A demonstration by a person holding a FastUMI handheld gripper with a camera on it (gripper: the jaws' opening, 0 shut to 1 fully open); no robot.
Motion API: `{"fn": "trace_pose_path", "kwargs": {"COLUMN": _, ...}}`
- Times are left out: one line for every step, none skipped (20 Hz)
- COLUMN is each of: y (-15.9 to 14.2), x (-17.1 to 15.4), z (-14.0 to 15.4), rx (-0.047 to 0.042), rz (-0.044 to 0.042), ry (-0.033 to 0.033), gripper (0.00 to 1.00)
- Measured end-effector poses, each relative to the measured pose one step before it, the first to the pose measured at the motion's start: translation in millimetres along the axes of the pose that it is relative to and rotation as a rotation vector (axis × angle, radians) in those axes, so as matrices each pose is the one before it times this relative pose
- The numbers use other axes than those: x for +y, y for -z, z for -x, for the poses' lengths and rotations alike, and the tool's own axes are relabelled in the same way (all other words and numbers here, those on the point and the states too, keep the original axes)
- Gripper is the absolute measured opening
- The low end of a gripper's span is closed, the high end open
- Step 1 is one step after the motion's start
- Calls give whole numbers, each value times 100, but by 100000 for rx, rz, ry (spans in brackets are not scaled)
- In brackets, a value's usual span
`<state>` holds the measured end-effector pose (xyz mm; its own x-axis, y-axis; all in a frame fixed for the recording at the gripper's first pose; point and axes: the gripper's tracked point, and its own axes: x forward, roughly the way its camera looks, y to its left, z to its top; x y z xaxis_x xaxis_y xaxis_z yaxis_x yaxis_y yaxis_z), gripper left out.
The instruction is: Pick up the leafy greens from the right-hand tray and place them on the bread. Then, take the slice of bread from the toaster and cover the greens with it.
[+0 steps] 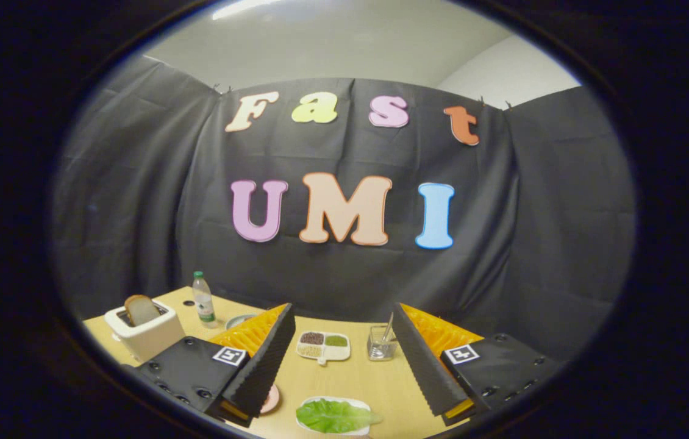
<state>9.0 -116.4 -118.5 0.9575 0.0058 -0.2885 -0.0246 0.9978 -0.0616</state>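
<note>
The tongs [341, 360] are held wide apart and empty above the desk [350, 384]. The leafy greens [335, 416] lie on their tray [361, 403], near and between the fingers. A bread slice [141, 309] stands in the toaster [144, 332], far left. Judged from this, neither step is done.

Matt cloth, pale wood and glossy plastic

The desk [350, 381] looks like smooth light wood; the toaster [148, 332] is glossy white plastic, the bottle [203, 300] clear plastic, the cup [381, 342] clear glass. The open gripper [343, 360] has ribbed matt fingers [262, 363]; the greens [333, 416] are shiny.
</note>
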Motion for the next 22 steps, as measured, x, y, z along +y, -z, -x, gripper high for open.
{"fn": "trace_pose_path", "kwargs": {"y": 1000, "x": -349, "z": -233, "rx": 2913, "rz": -446, "ry": -987, "gripper": 100}}
{"fn": "trace_pose_path", "kwargs": {"y": 1094, "x": -277, "z": -106, "rx": 2804, "rz": -355, "ry": -1320, "gripper": 100}}
{"fn": "trace_pose_path", "kwargs": {"y": 1166, "x": -117, "z": -252, "rx": 3284, "rz": 285, "ry": -1779, "gripper": 100}}
{"fn": "trace_pose_path", "kwargs": {"y": 1158, "x": -159, "z": -227, "rx": 3258, "rz": 984, "ry": -1875, "gripper": 100}}
{"fn": "trace_pose_path", "kwargs": {"y": 1138, "x": -11, "z": -297, "rx": 3531, "rz": 1488, "ry": -2291, "gripper": 100}}
{"fn": "trace_pose_path", "kwargs": {"y": 1133, "x": 104, "z": -296, "rx": 3568, "rz": 2056, "ry": -2477, "gripper": 100}}
{"fn": "trace_pose_path", "kwargs": {"y": 987, "x": 122, "z": -300, "rx": 2901, "rz": 2434, "ry": -2424, "gripper": 100}}
{"fn": "trace_pose_path", "kwargs": {"y": 926, "x": 140, "z": -279, "rx": 2485, "rz": 2650, "ry": -2118, "gripper": 100}}
{"fn": "trace_pose_path", "kwargs": {"y": 722, "x": 79, "z": -388, "rx": 2163, "rz": 2484, "ry": -2249, "gripper": 100}}
{"fn": "trace_pose_path", "kwargs": {"y": 792, "x": 228, "z": -414, "rx": 1992, "rz": 2091, "ry": -2419, "gripper": 100}}
{"fn": "trace_pose_path", "kwargs": {"y": 829, "x": 345, "z": -441, "rx": 2494, "rz": 1766, "ry": -3146, "gripper": 100}}
{"fn": "trace_pose_path", "kwargs": {"y": 1076, "x": 491, "z": -338, "rx": 2649, "rz": 1601, "ry": -3234, "gripper": 100}}
{"fn": "trace_pose_path", "kwargs": {"y": 954, "x": 338, "z": -432, "rx": 3007, "rz": 1885, "ry": -3058, "gripper": 100}}
{"fn": "trace_pose_path", "kwargs": {"y": 1040, "x": 101, "z": -801, "rx": 2978, "rz": 2316, "ry": -2647, "gripper": 100}}
{"fn": "trace_pose_path", "kwargs": {"y": 840, "x": 88, "z": -633, "rx": 3143, "rz": 2468, "ry": -2613, "gripper": 100}}
{"fn": "trace_pose_path", "kwargs": {"y": 961, "x": 201, "z": -604, "rx": 3134, "rz": 2389, "ry": -3132, "gripper": 100}}
{"fn": "trace_pose_path", "kwargs": {"y": 794, "x": 183, "z": -529, "rx": 2717, "rz": 2327, "ry": -2949, "gripper": 100}}
{"fn": "trace_pose_path", "kwargs": {"y": 702, "x": 176, "z": -526, "rx": 2621, "rz": 2358, "ry": -2738, "gripper": 100}}
{"fn": "trace_pose_path", "kwargs": {"y": 865, "x": 239, "z": -753, "rx": 3043, "rz": 2526, "ry": -3037, "gripper": 100}}
{"fn": "trace_pose_path", "kwargs": {"y": 540, "x": 188, "z": -548, "rx": 1985, "rz": 1296, "ry": -1999, "gripper": 100}}
{"fn": "trace_pose_path", "kwargs": {"y": 828, "x": 321, "z": -629, "rx": 2892, "rz": 1272, "ry": -2766, "gripper": 100}}
{"fn": "trace_pose_path", "kwargs": {"y": 983, "x": 211, "z": -708, "rx": 2673, "rz": 1338, "ry": -2222, "gripper": 100}}
